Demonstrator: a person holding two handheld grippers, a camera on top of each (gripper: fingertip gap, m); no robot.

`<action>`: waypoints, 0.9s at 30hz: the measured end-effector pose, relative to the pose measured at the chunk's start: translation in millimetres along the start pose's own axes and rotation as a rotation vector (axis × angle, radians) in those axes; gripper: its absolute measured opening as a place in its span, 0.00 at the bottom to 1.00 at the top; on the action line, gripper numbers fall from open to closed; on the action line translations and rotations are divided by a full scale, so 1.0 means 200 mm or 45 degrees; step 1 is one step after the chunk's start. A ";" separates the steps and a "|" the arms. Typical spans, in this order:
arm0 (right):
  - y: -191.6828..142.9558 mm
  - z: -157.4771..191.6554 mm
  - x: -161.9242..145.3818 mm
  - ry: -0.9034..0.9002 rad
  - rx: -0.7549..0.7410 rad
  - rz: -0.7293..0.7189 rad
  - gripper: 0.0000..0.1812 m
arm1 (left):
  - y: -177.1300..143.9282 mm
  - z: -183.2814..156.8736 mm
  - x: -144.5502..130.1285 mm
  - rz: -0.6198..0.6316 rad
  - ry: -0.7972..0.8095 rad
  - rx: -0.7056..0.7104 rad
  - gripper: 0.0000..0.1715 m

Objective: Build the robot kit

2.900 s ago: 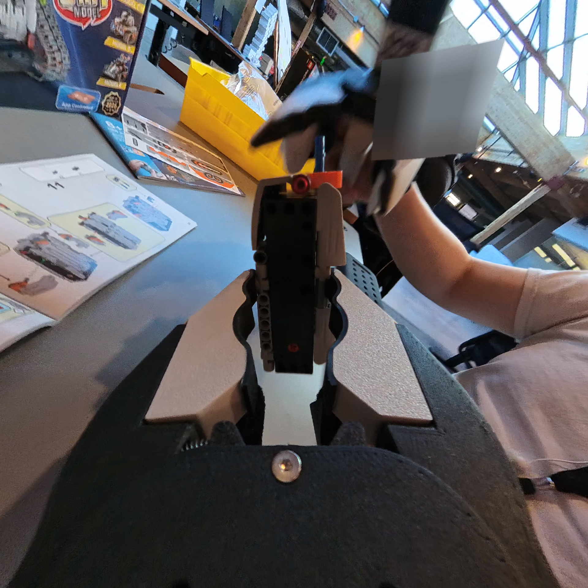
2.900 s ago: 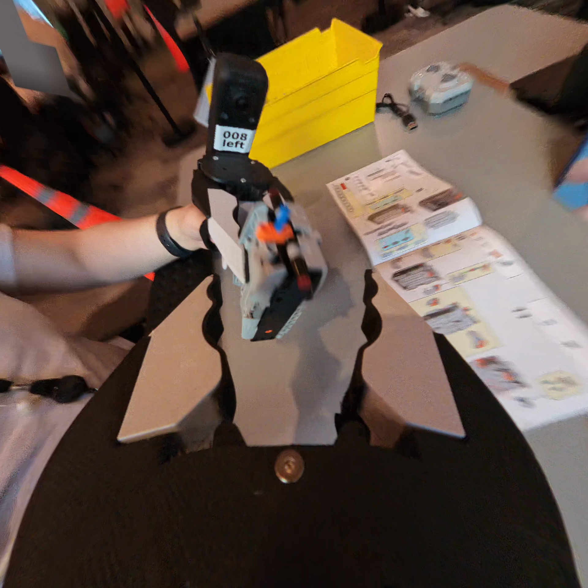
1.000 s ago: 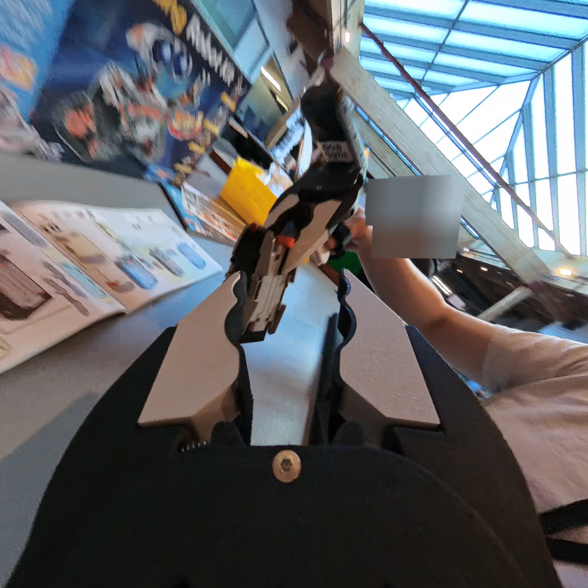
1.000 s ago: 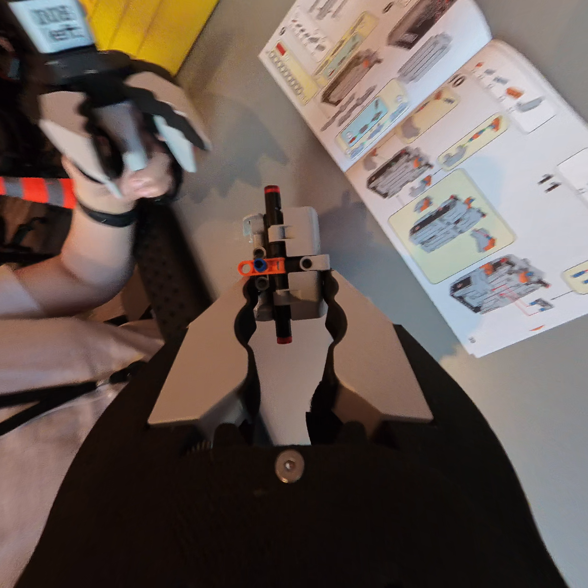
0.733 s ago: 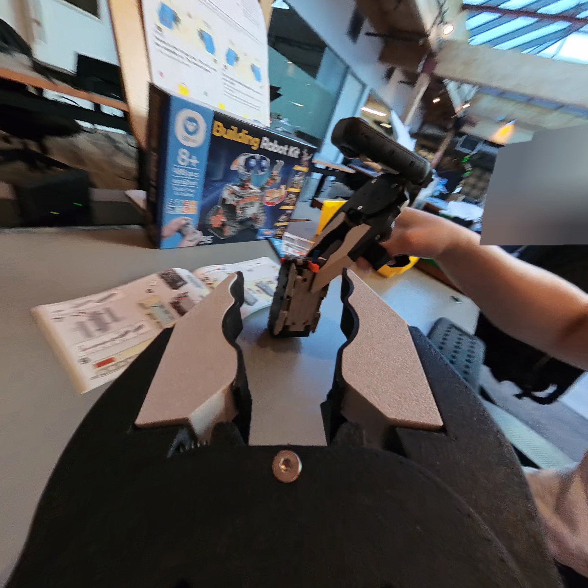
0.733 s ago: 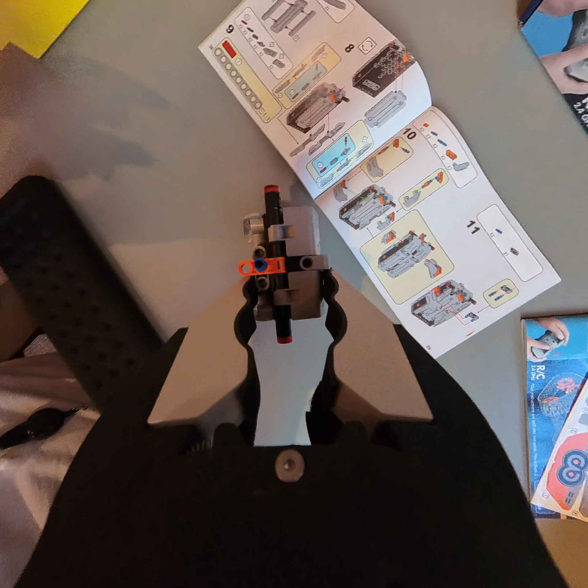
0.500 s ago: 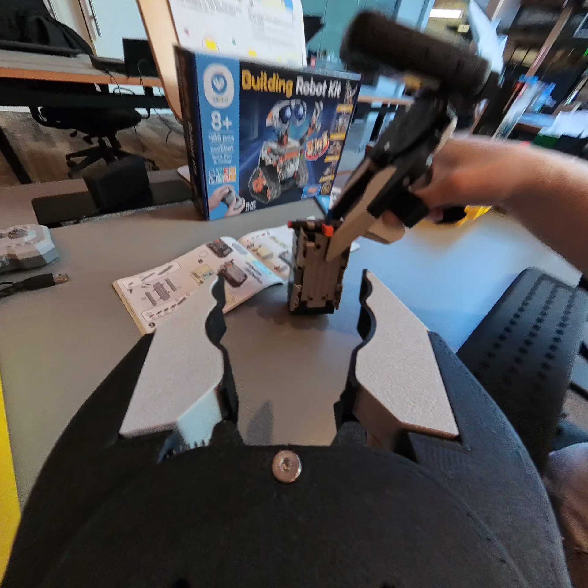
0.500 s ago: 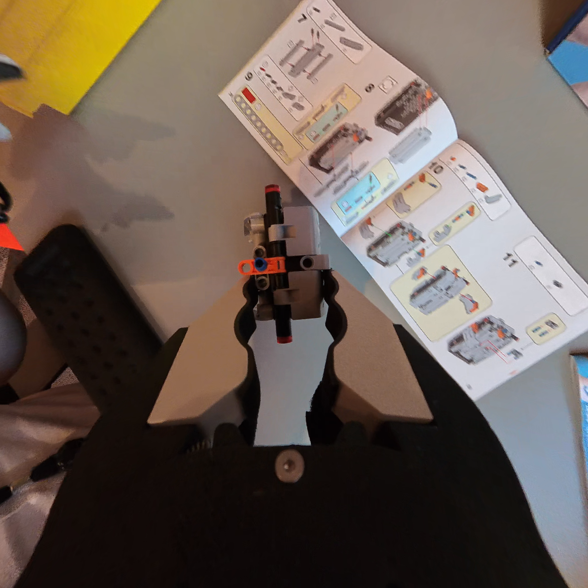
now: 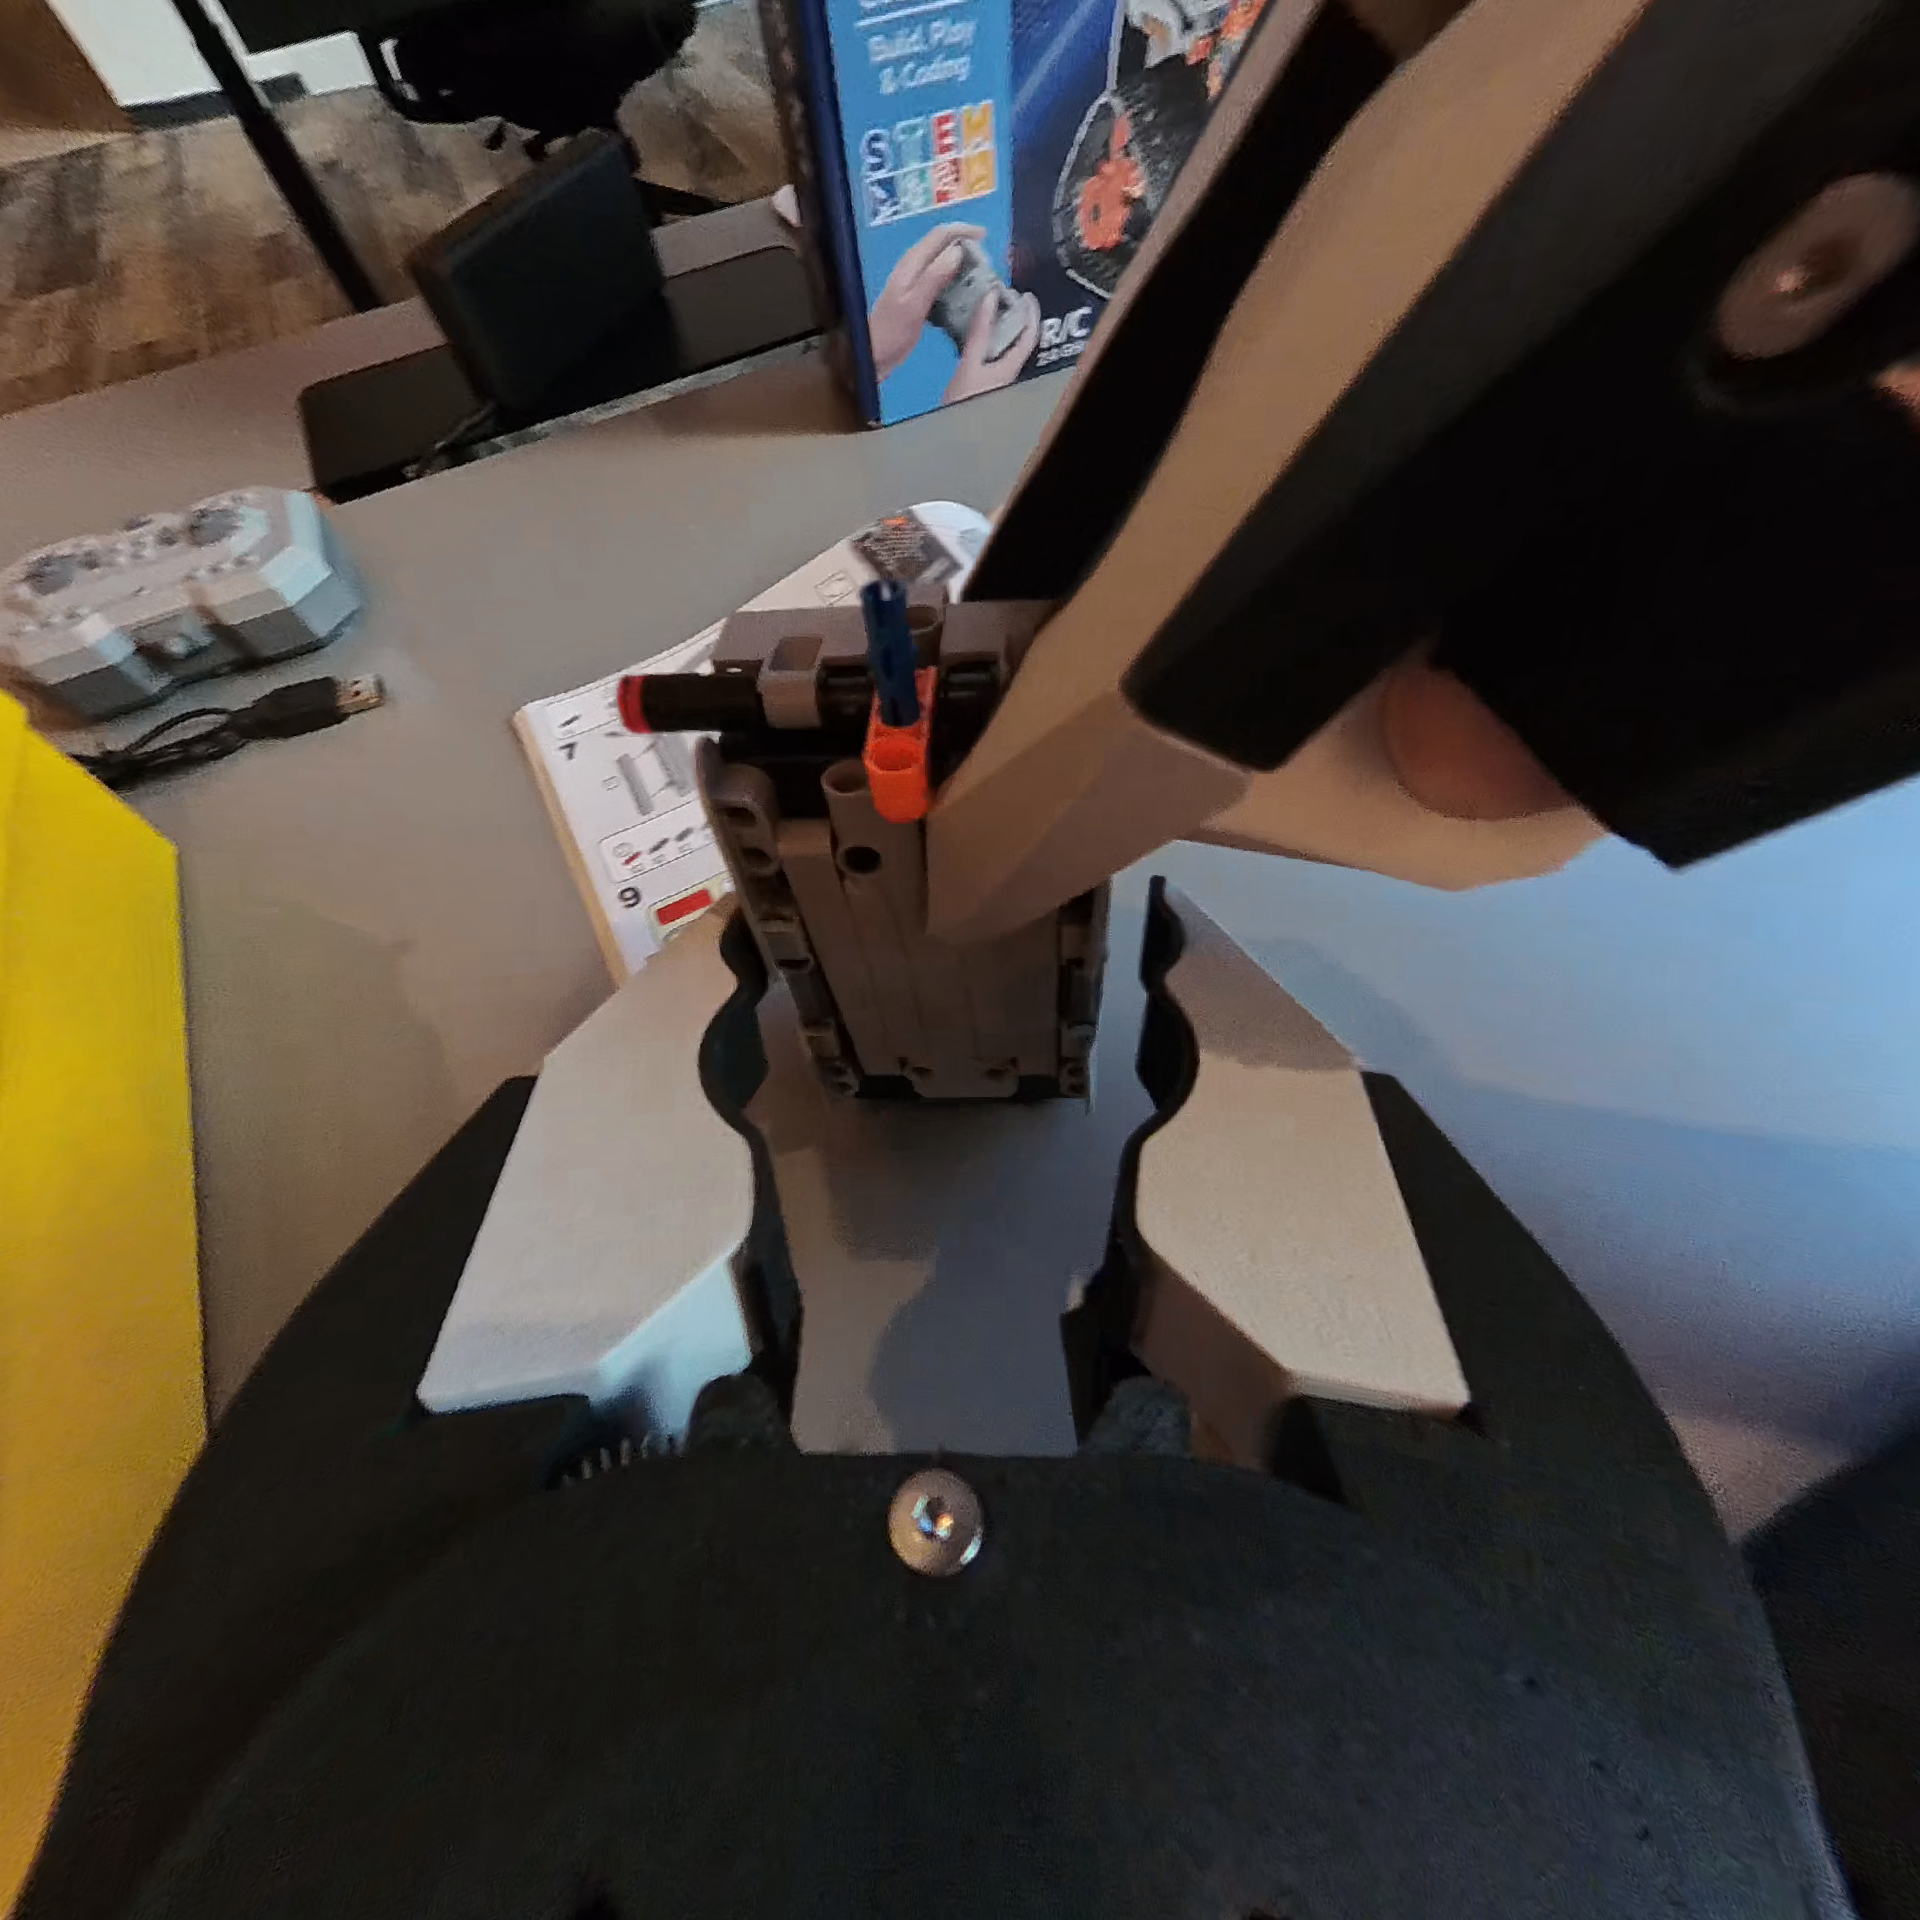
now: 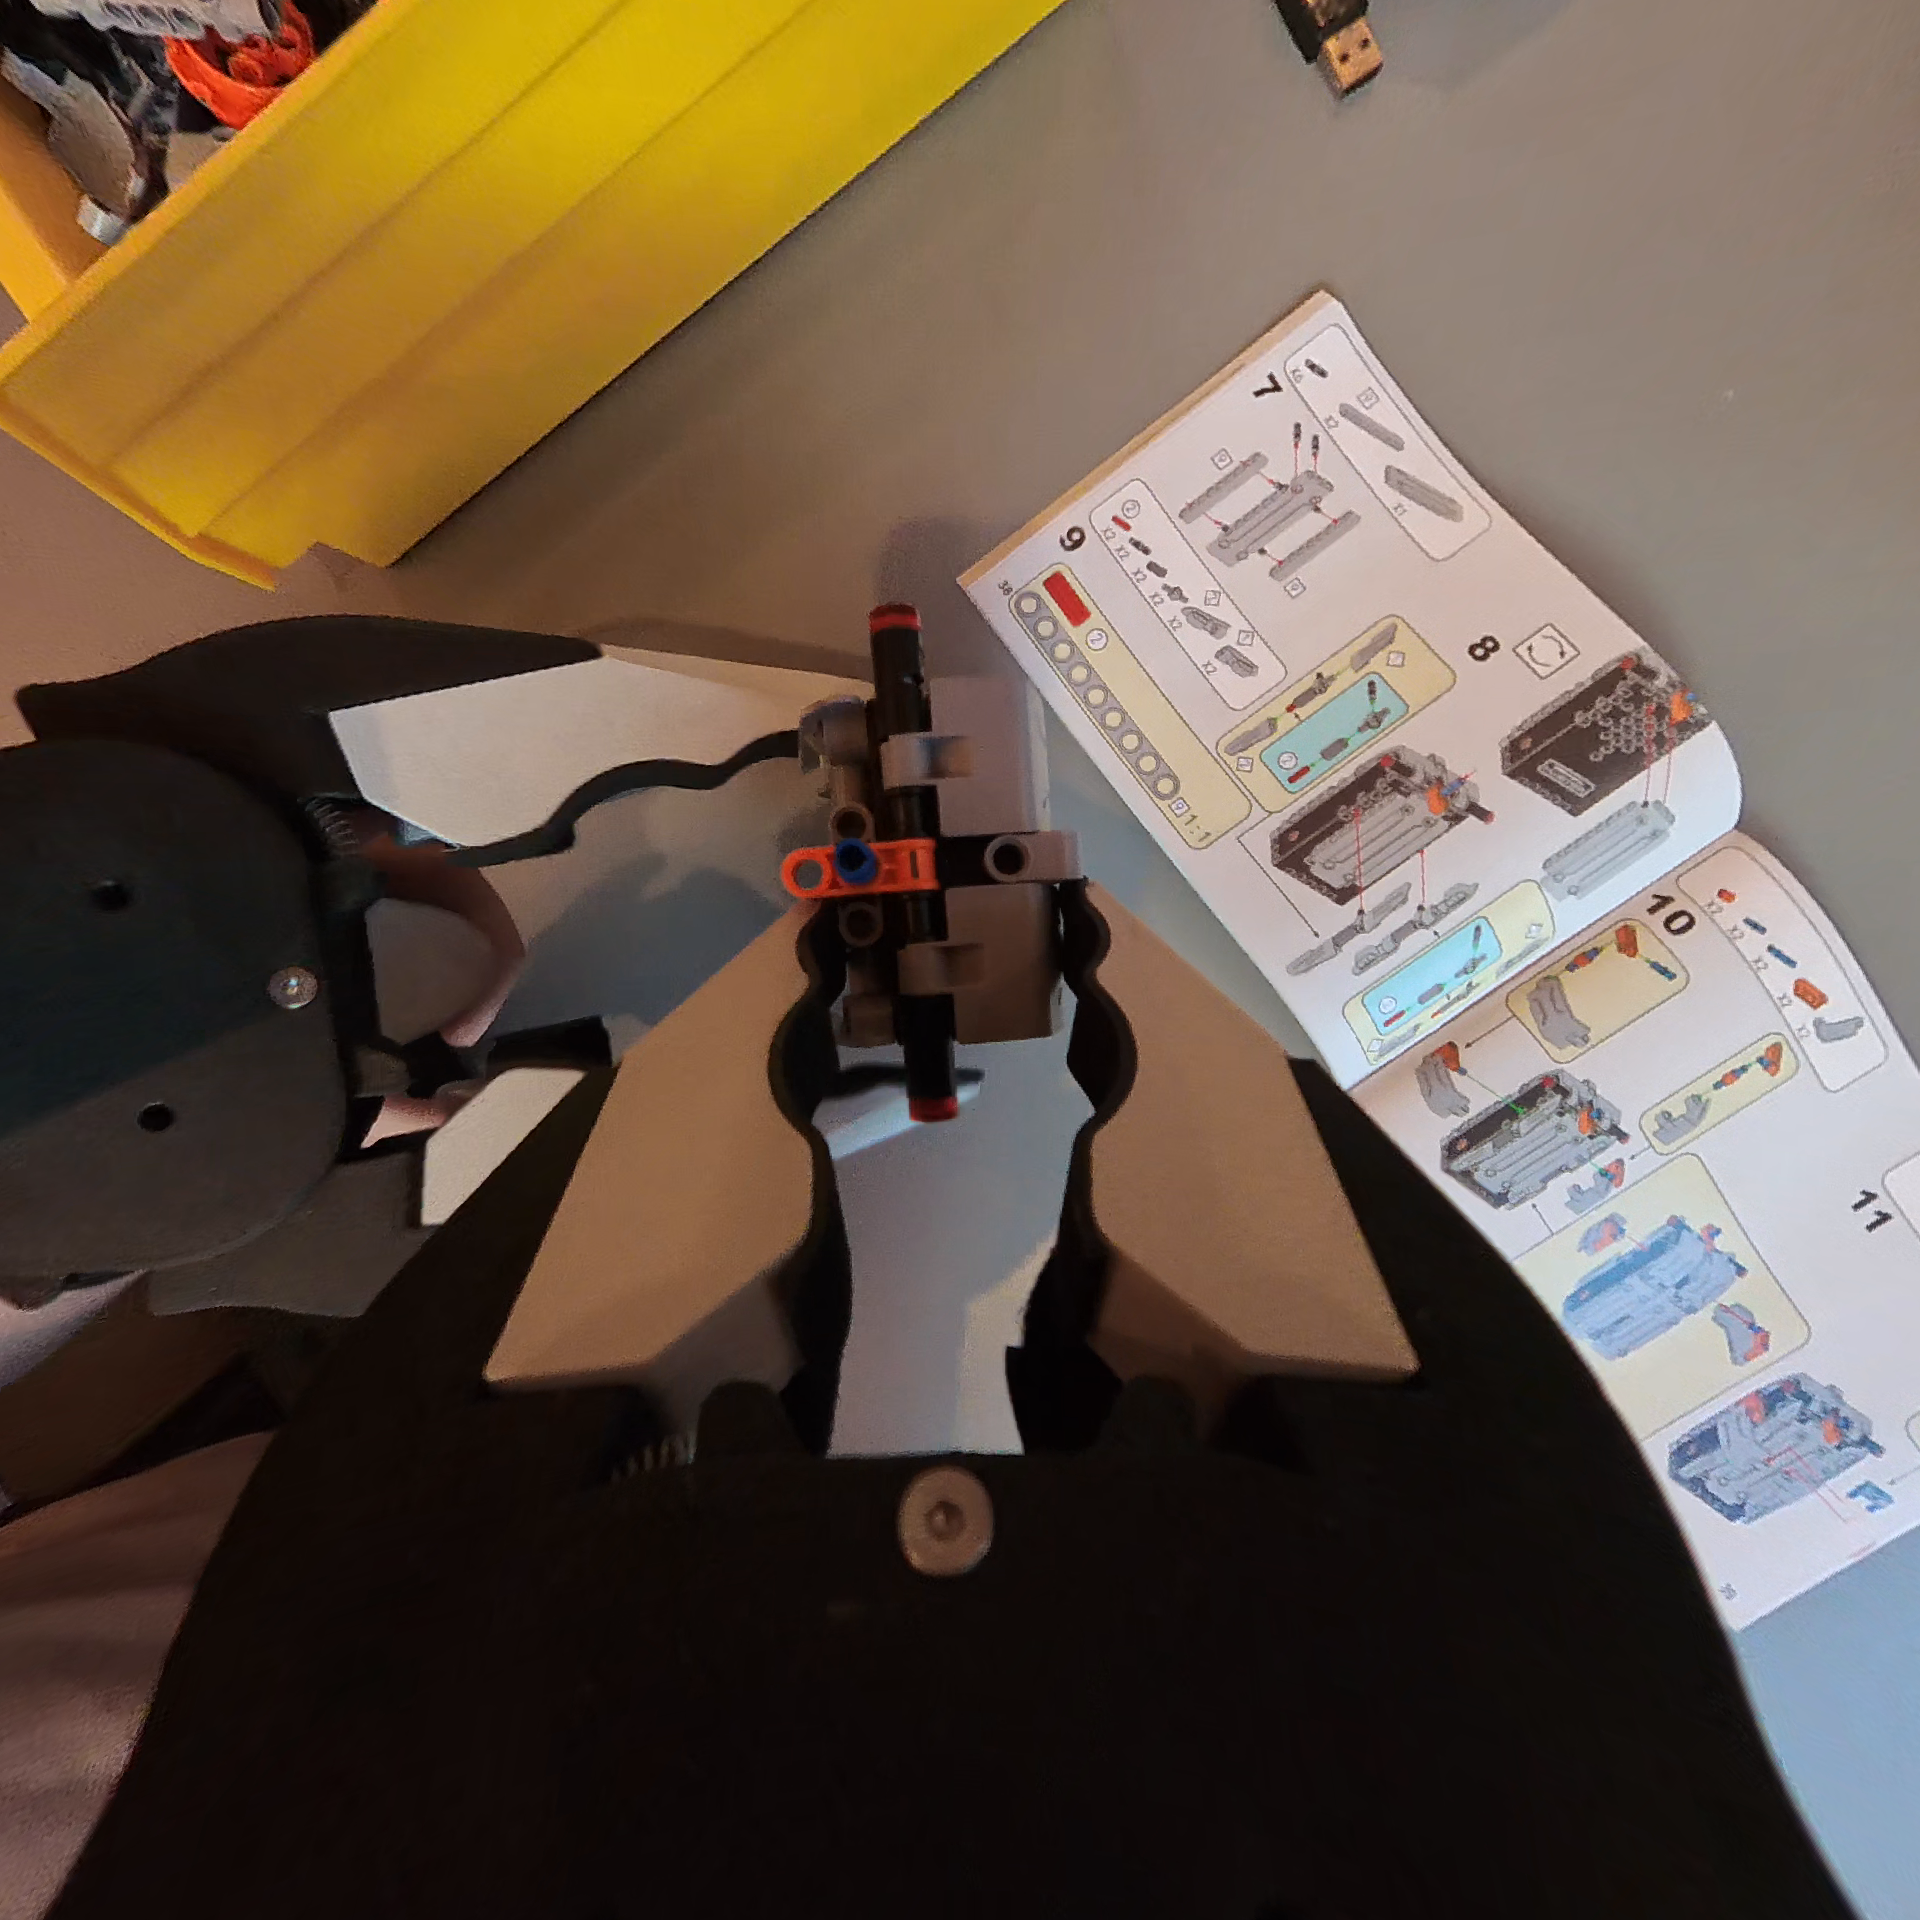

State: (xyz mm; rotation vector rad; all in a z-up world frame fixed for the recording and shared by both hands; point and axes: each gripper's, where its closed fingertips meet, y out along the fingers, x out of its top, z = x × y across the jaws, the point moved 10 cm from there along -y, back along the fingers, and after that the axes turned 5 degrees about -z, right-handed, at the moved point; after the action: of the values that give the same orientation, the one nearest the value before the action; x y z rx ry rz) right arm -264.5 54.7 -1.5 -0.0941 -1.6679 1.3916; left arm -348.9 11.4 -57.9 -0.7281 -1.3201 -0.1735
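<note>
The left gripper (image 9: 940, 997) stands wide, its fingers flanking but not touching the foot of the grey brick assembly (image 9: 914, 894), which stands upright on the grey counter (image 9: 416, 831). The right gripper (image 10: 940, 966) clamps the assembly's top from above. Yellow bin (image 10: 468, 260) lies left, open instruction booklet (image 10: 1455, 935) right.

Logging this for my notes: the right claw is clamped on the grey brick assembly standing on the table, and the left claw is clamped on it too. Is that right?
Not quite. The right claw is clamped on the grey brick assembly standing on the table, but the left claw is open: in the left wrist view its fingers flank the assembly's base with gaps on both sides.
</note>
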 end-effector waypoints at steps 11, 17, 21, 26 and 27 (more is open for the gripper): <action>-0.11 0.06 0.06 -0.088 0.016 -0.169 0.28 | -0.02 0.06 -0.03 0.000 -0.039 0.001 0.37; -0.23 0.00 0.01 -0.107 -0.029 -0.227 0.32 | -0.01 0.06 -0.03 0.021 0.027 -0.063 0.37; -0.32 -0.07 -0.04 -0.078 -0.018 -0.306 0.33 | -0.03 0.07 -0.03 0.042 0.038 -0.091 0.37; -0.37 -0.15 -0.13 -0.046 0.042 -0.382 0.34 | -0.02 0.06 -0.03 0.030 -0.015 -0.040 0.37; -0.36 -0.16 -0.16 -0.040 0.046 -0.388 0.34 | -0.02 0.06 -0.02 0.040 -0.028 -0.015 0.37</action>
State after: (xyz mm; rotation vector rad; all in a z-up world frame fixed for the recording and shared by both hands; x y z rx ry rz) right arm -189.5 34.3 35.4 0.1964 -1.6048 1.1961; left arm -361.0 13.8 -60.0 -0.7622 -1.3287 -0.1488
